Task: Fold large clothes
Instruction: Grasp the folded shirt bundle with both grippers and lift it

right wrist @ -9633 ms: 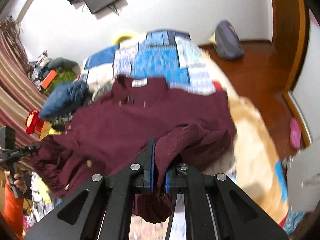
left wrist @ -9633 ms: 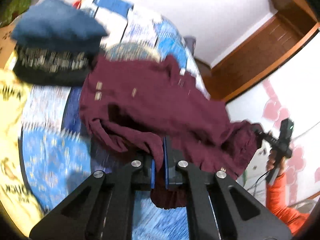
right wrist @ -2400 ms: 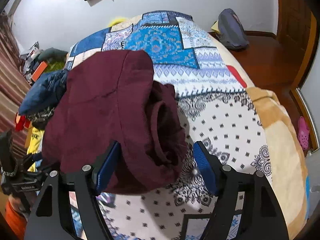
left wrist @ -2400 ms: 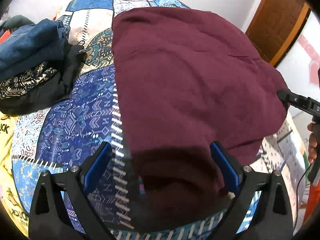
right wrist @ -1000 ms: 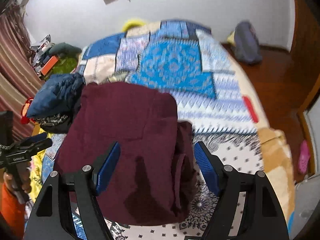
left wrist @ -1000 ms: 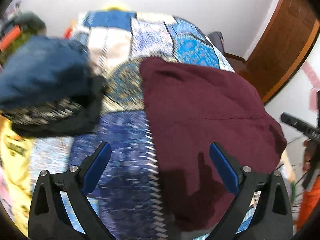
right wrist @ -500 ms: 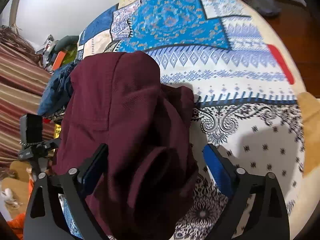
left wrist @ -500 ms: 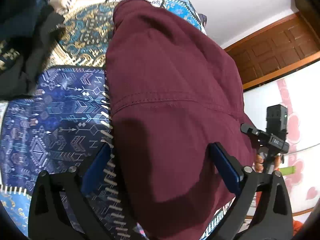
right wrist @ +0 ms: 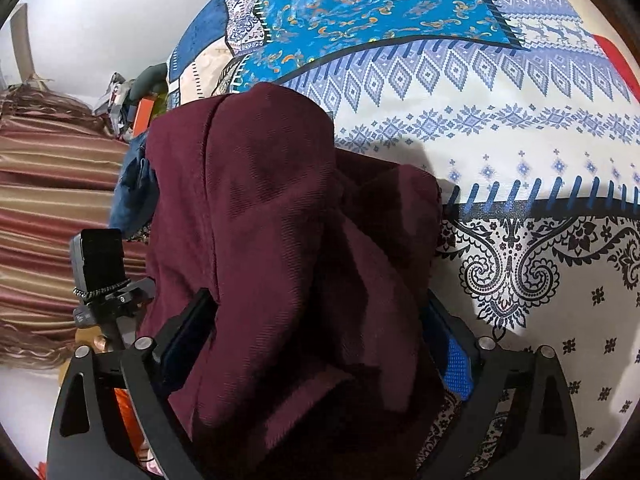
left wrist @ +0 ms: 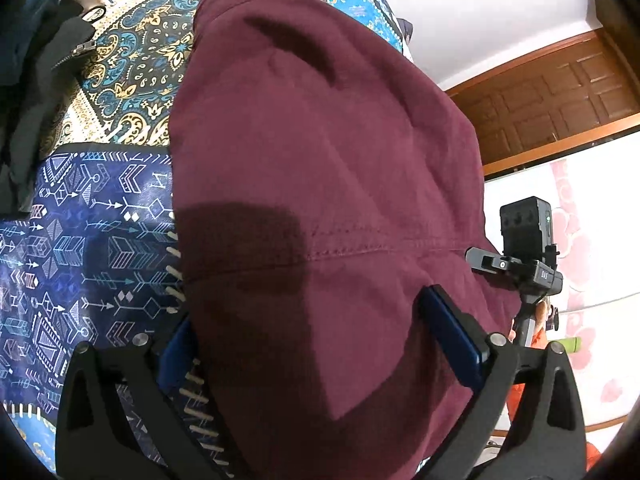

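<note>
While the maroon garment (left wrist: 320, 184) is laid folded on the patterned bed cover (left wrist: 80, 240), it is straddled by both tools: the left tool (left wrist: 316, 344) and the right tool (right wrist: 316, 344) are spread wide, nothing being gripped.

Two wrist fisheyes, close over the bed (left wrist: 100, 216)

Each looks forward and down along its hand-held gripper; both share the maroon garment (left wrist: 320, 184), and each sees the other's rig.
</note>
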A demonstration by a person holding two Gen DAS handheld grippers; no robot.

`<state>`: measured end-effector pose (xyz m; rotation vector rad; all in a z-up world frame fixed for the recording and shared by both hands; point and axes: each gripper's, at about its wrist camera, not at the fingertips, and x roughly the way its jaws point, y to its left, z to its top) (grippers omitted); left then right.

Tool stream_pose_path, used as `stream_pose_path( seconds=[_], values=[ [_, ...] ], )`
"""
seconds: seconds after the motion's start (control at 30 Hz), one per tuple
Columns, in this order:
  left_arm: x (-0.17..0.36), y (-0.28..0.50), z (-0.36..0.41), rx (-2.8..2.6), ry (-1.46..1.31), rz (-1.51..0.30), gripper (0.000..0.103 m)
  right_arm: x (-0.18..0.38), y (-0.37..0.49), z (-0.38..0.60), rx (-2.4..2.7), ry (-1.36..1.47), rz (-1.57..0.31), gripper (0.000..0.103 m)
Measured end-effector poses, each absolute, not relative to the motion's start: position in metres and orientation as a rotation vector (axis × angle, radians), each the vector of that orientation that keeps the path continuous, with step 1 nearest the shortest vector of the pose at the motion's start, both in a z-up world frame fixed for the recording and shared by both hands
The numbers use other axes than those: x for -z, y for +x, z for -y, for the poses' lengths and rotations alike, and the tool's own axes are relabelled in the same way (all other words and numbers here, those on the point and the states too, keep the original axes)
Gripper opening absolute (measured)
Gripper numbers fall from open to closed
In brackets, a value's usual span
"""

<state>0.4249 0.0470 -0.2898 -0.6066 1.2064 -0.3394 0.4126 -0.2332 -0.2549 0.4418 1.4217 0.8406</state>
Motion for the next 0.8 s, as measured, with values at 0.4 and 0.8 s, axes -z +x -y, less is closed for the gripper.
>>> stream_pose_path(
  seconds=[0.4,0.8],
  values=[
    [0.249,0.398,-0.059,0.299,-0.513,-1.092,0.047,0.206,0.398,0.210,-0.717,0.346,-1.372,0.043],
    [0.105,0.351,-0.110,0.280,-0.427,-0.830,0.038,0.086,0.380,0.125,-0.808,0.253,-1.102,0.035]
  ],
)
